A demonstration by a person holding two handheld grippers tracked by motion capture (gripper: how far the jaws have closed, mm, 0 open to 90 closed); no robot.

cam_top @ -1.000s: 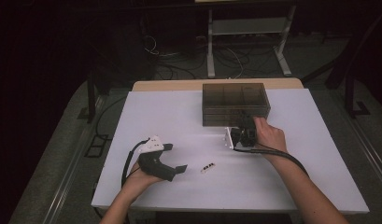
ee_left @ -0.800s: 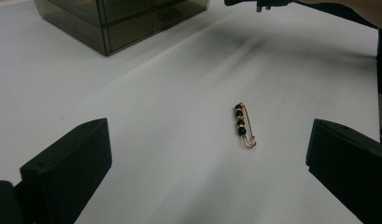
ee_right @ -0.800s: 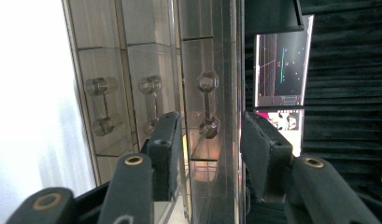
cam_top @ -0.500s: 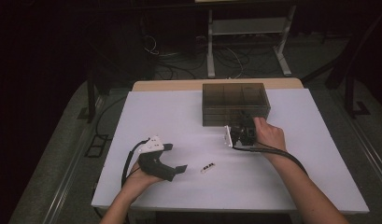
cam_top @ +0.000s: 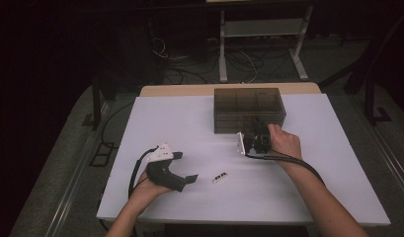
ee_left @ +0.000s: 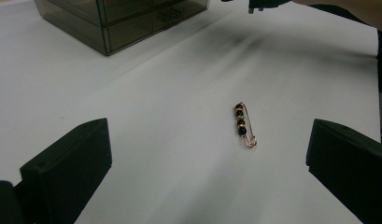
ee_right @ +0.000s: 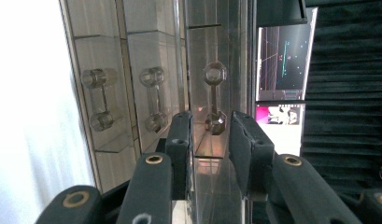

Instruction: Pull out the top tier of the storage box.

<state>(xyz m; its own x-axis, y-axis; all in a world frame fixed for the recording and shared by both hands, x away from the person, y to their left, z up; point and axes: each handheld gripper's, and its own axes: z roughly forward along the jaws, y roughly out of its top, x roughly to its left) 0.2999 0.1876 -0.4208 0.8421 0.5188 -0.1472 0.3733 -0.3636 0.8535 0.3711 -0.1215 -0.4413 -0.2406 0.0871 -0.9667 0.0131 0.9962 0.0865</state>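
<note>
A smoky clear drawer box stands at the back of the white table. My right gripper is turned on its side against the box's front. In the right gripper view its jaws have just been closing around one clear drawer handle. The right gripper still shows a small gap on each side of the handle, so it is open. My left gripper rests near the front left, open wide. A gold safety pin with black beads lies on the table just ahead of the left gripper, also seen as the pin.
Two more clear handles sit beside the one between my right jaws. The drawer box is far off in the left gripper view. A metal stand and cables lie on the floor beyond the table. A lit screen glows past the box.
</note>
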